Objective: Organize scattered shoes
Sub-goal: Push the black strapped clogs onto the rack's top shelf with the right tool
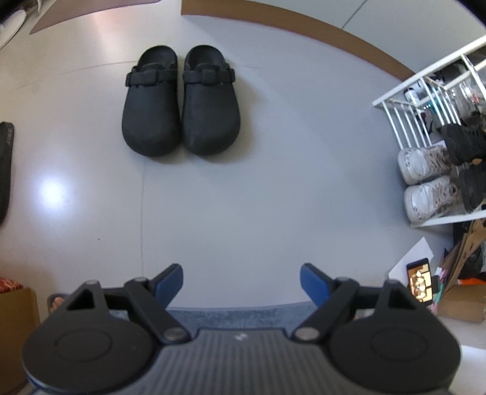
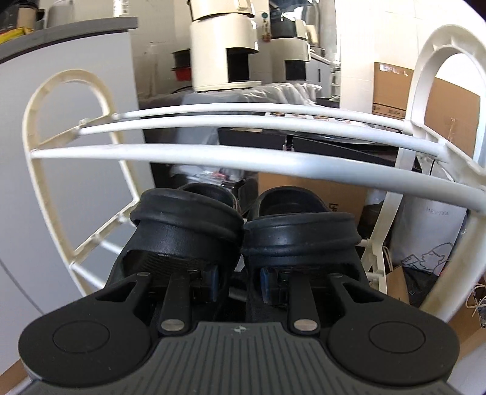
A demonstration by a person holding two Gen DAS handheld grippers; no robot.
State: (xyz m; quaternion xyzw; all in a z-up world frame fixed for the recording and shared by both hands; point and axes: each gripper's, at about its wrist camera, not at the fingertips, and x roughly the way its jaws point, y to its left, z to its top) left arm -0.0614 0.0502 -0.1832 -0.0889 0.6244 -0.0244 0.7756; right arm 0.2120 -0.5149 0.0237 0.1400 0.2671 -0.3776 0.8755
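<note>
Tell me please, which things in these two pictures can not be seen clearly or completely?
- Left wrist view: the black shoes on the white rack are cut off by the right edge.
- Left wrist view: the phone screen is too small to read.
- Right wrist view: the right gripper pinches a pair of black slippers; their straps hide where the fingers press and the fronts.

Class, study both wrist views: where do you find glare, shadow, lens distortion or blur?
Left wrist view: a bright glare patch on the glossy floor, soft shadows under the black clogs, and a fisheye-curved brown floor edge. Right wrist view: the white rack bars bow strongly, the background appliances are soft, and the window side is overexposed.
</note>
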